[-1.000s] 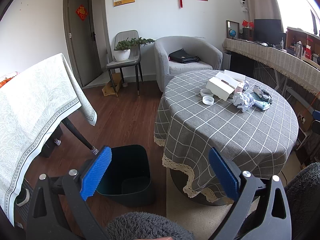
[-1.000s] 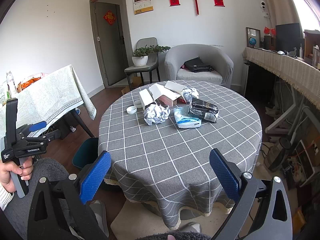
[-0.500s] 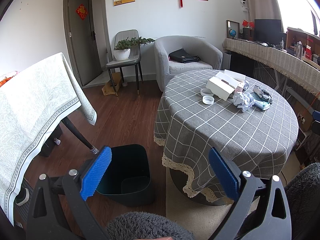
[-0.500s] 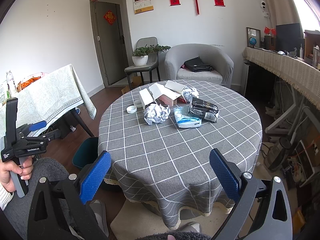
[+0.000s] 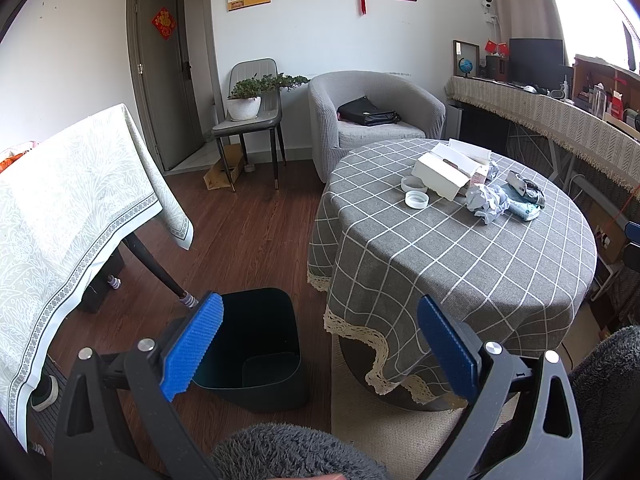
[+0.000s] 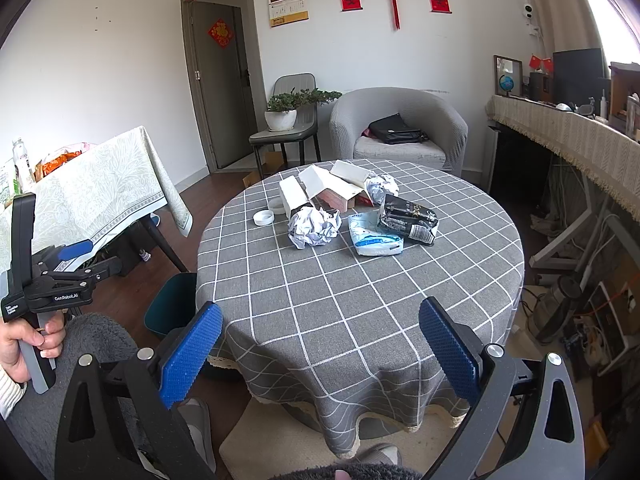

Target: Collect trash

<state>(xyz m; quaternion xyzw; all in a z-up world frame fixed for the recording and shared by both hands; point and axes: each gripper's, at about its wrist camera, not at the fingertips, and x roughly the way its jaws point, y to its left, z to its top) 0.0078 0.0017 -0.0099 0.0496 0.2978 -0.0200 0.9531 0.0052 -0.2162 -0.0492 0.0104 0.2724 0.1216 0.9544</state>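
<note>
Your left gripper (image 5: 318, 338) stands wide open with nothing between its ribbed blue pads (image 5: 191, 346), and your right gripper (image 6: 320, 344) is spread just as wide and equally empty. Nothing has shifted since a second ago: both tools hang where they were and the trash lies untouched.

Just beyond the left pads, on the dark wood floor (image 5: 244, 236), sits the dark teal plastic bin (image 5: 256, 344), a rounded rectangle with smooth walls; what shows of its inside is bare. It stands just beside the near-left drape of the round table under a grey checked cloth with a lace hem (image 6: 360, 300).

All the trash sits on the far half of that table. Nearest you is a crumpled ball of white paper (image 6: 314, 226). Right of it lies a soft white-and-blue plastic pack (image 6: 376, 236), with a glossy black foil packet (image 6: 408, 216) touching its far edge. Behind the ball stand opened white cardboard boxes (image 6: 320, 184), flaps up, their contents hidden; a second paper wad (image 6: 380, 188) rests by them. To the left lie two shallow white round lids (image 6: 264, 217).
</note>
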